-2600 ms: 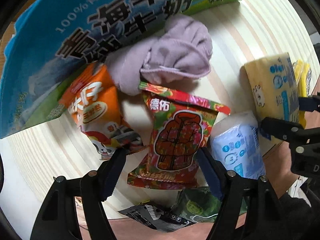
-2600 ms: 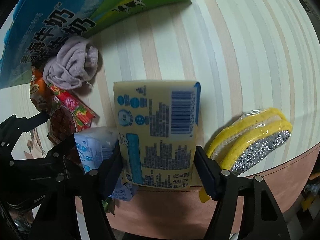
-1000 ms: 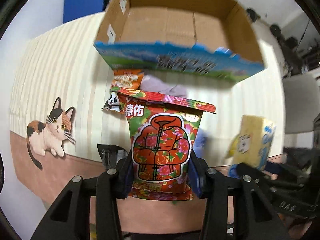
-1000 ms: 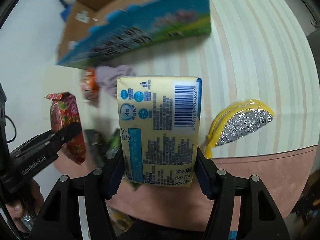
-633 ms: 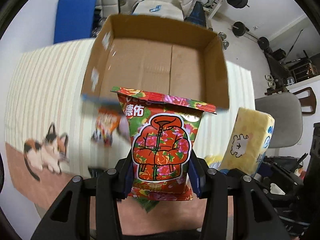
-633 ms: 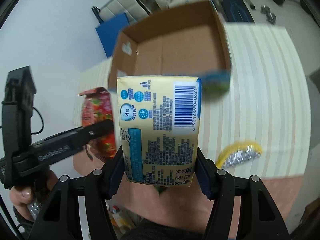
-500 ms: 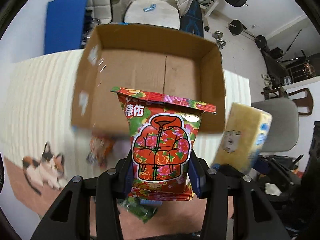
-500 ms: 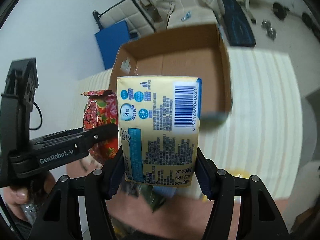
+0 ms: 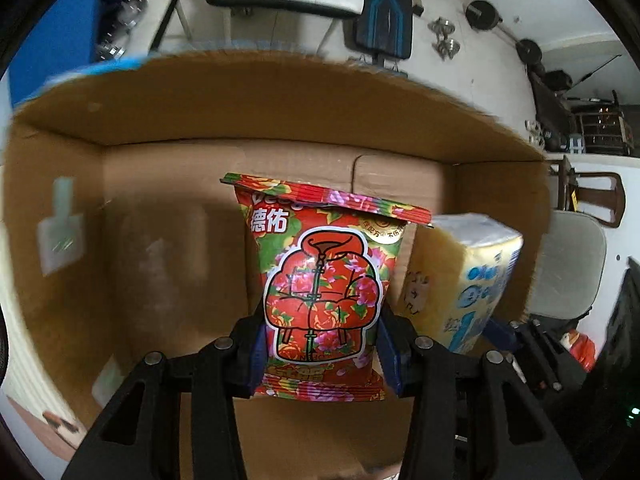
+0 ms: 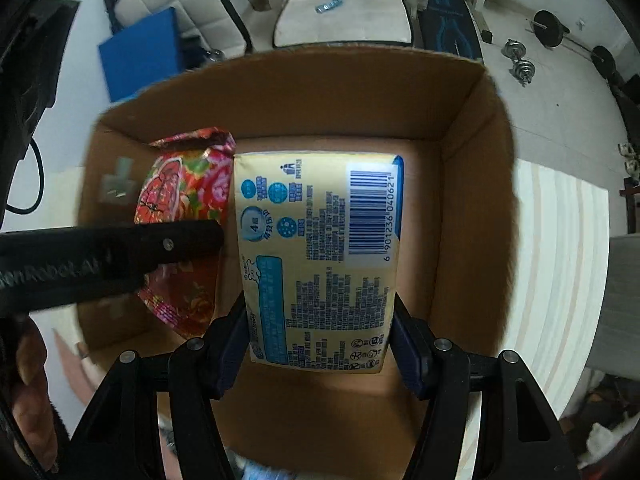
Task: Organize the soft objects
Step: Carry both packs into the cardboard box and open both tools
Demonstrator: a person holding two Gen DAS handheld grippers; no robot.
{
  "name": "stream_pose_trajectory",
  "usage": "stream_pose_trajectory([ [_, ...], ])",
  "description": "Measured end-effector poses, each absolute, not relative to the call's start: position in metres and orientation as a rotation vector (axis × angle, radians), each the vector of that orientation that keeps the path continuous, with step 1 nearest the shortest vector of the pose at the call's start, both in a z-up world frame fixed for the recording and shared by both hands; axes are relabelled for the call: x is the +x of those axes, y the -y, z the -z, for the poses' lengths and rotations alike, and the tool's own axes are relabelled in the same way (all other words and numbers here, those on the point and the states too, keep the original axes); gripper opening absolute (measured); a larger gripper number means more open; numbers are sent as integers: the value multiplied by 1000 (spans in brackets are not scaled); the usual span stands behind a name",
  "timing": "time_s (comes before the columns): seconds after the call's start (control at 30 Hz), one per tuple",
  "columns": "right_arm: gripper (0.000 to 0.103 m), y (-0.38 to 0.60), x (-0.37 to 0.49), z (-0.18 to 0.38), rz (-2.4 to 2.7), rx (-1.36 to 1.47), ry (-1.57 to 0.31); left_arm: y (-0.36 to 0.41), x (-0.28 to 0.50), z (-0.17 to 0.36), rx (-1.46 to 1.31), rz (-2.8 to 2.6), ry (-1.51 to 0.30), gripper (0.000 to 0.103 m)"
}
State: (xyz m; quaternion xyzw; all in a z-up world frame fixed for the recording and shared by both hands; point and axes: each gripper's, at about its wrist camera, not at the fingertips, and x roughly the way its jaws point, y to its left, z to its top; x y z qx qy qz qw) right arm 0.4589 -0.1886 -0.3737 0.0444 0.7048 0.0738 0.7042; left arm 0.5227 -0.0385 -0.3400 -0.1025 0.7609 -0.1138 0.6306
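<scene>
My left gripper [image 9: 322, 354] is shut on a red flowered snack bag [image 9: 326, 288] and holds it upright over the open cardboard box [image 9: 160, 240]. My right gripper [image 10: 320, 344] is shut on a yellow tissue pack [image 10: 320, 256] with a barcode, also held over the box [image 10: 460, 200]. The two packs hang side by side, the tissue pack [image 9: 460, 284] to the right of the snack bag [image 10: 184, 208]. The box floor under them looks bare.
The box stands on a striped table [image 10: 560, 260]. Behind it are a white chair [image 10: 344, 12], a blue pad [image 10: 140, 56] and dumbbells [image 10: 520, 64] on the floor. A grey chair [image 9: 568, 268] stands to the right.
Both grippers closed on their packs on the table, lifted them and carried them forward. They now hang over the box interior instead of in front of it.
</scene>
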Motion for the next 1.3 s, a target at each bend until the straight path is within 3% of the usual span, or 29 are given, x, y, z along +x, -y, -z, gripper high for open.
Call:
stream_pose_trajectory([
  [0.47, 68, 199, 491, 403, -129, 117, -1626, 59, 529, 364, -228, 310, -1776, 45],
  [0.63, 72, 207, 485, 392, -139, 126, -1626, 57, 522, 347, -195, 312, -1760, 64],
  [0.7, 76, 205, 483, 385, -132, 111, -1620, 56, 514, 334, -156, 302, -1729, 77],
  [0.77, 94, 206, 476, 375, -118, 89, -1606, 53, 507, 320, -128, 298, -1693, 89],
  [0.8, 97, 207, 473, 369, -113, 80, -1600, 54, 502, 313, -121, 293, -1675, 94],
  [0.93, 103, 202, 453, 353, -88, 66, -1570, 37, 479, 290, -120, 271, -1614, 97],
  [1.3, 103, 184, 410, 327, -46, 82, -1468, 0, 427, 238, -62, 159, -1445, 101],
])
